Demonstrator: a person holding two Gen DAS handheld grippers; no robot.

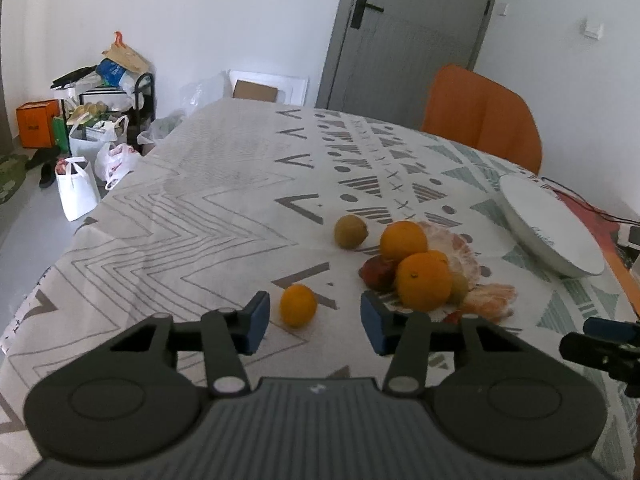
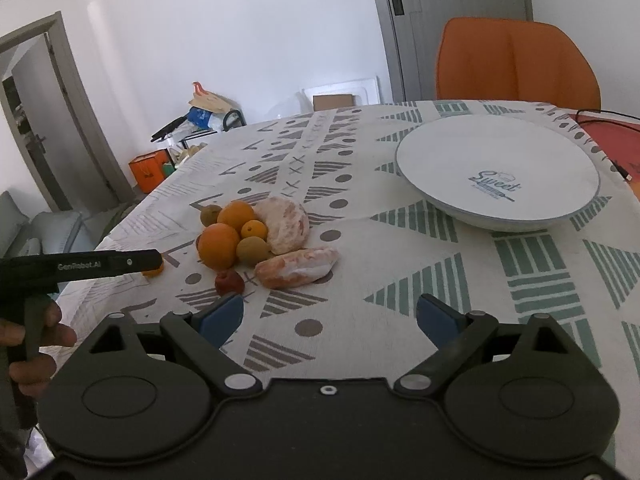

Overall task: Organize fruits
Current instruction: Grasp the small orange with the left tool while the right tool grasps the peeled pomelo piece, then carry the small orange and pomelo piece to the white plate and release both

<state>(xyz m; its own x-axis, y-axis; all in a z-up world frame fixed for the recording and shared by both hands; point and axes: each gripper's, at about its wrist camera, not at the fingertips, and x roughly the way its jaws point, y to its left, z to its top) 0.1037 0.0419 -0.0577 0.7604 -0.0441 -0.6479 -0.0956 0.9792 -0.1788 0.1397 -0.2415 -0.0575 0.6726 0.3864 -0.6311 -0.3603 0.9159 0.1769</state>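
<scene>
A pile of fruit lies on the patterned tablecloth: two large oranges (image 1: 423,285) (image 2: 218,245), a green-brown kiwi (image 1: 351,231), peeled citrus pieces (image 2: 296,267), and a small red fruit (image 2: 229,282). A small orange (image 1: 298,305) sits apart, just ahead of my open, empty left gripper (image 1: 314,322), between its blue pads. An empty white bowl (image 2: 496,168) marked "Sweet" stands to the right of the pile. My right gripper (image 2: 330,320) is open and empty, hovering near the table in front of the pile and bowl.
An orange chair (image 2: 516,62) stands behind the table's far side. A black cable (image 2: 604,114) lies past the bowl on an orange-red mat. Bags and boxes (image 1: 88,128) clutter the floor at the far left. A grey door (image 1: 408,28) is behind.
</scene>
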